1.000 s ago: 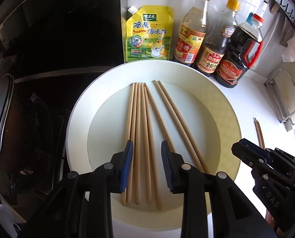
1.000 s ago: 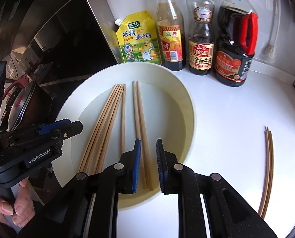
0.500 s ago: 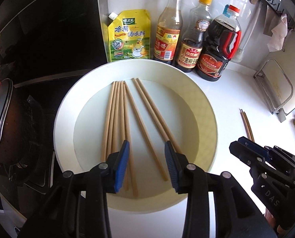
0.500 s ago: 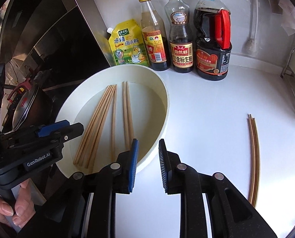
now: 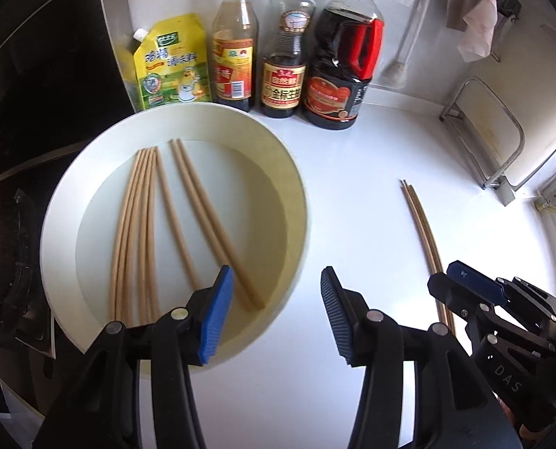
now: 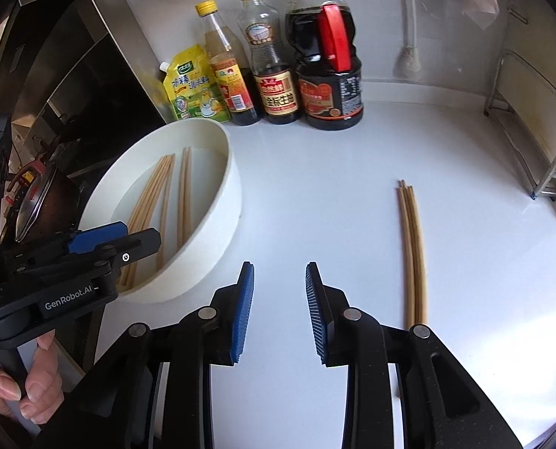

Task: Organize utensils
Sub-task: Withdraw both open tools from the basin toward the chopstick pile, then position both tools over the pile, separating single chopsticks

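- The left tool (image 5: 276, 316) hangs over the near right rim of the white bowl (image 5: 296, 202), its blue pads wide apart and holding nothing.
- The right tool (image 6: 279, 312) hovers over bare white counter (image 6: 315, 202), pads parted and empty.
- Inside the bowl lie wooden chopsticks (image 5: 188, 217): a bundle at the left, 1 single stick, and 2 more angled toward the near rim.
- A loose set of chopsticks (image 6: 412, 250) lies flat on the counter, well apart from the bowl, just right of the right tool.
- Between bowl and loose chopsticks the counter is open.
- A yellow pouch (image 5: 171, 65) and 3 bottles (image 5: 283, 48) line the back wall, the pouch close behind the bowl's far rim.
- A stove (image 5: 5, 232) borders the bowl's left side.
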Demonstrator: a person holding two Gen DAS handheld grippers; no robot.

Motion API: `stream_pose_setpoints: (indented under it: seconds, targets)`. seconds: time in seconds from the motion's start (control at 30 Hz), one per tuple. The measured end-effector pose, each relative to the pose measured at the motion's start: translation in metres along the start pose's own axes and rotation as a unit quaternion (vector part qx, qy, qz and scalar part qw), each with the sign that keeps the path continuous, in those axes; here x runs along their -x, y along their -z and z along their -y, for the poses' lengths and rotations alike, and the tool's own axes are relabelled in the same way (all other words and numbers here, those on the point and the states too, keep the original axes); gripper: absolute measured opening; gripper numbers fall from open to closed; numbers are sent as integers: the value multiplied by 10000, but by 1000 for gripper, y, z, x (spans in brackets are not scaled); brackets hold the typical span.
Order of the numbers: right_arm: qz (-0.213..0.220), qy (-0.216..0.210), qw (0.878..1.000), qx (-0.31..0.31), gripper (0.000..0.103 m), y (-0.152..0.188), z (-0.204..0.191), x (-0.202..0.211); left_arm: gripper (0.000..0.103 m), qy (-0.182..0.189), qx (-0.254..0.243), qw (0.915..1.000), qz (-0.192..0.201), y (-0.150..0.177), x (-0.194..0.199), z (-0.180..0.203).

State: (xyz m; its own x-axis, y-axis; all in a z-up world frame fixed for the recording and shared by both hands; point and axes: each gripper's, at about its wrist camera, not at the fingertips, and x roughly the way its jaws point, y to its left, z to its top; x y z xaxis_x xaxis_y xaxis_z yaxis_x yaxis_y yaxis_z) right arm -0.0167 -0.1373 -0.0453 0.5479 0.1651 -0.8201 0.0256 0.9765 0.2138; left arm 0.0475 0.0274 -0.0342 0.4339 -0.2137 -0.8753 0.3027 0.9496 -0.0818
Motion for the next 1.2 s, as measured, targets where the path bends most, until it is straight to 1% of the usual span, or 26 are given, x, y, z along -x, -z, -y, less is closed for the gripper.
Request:
stream_pose_setpoints:
  seconds: [0.13, 0.33, 0.5, 0.67, 0.93, 1.2]
  targets:
    - [-52, 146, 9997, -181, 29, 9, 30, 4, 53, 110, -130, 9998, -40, 2, -6, 26]
    - [-88, 398, 9982, -445, 29, 25, 74, 5, 54, 242, -278, 9992, -132, 4, -18, 57]
    - [-125, 710, 9965, -432, 29, 37, 103, -4, 57, 304, -274, 9991, -100, 8, -28, 75]
    - [-213, 764, 9953, -555, 29, 46, 128, -17, 57, 269, -281, 9991, -181, 12, -43, 88]
    - [-282, 689, 9961, -481, 29, 46, 138, -38, 57, 210, -252, 9988, -350, 19, -65, 102]
    - [-301, 621, 9972, -298, 29, 44, 133, -46, 57, 176, -160, 9989, -409, 24, -71, 101]
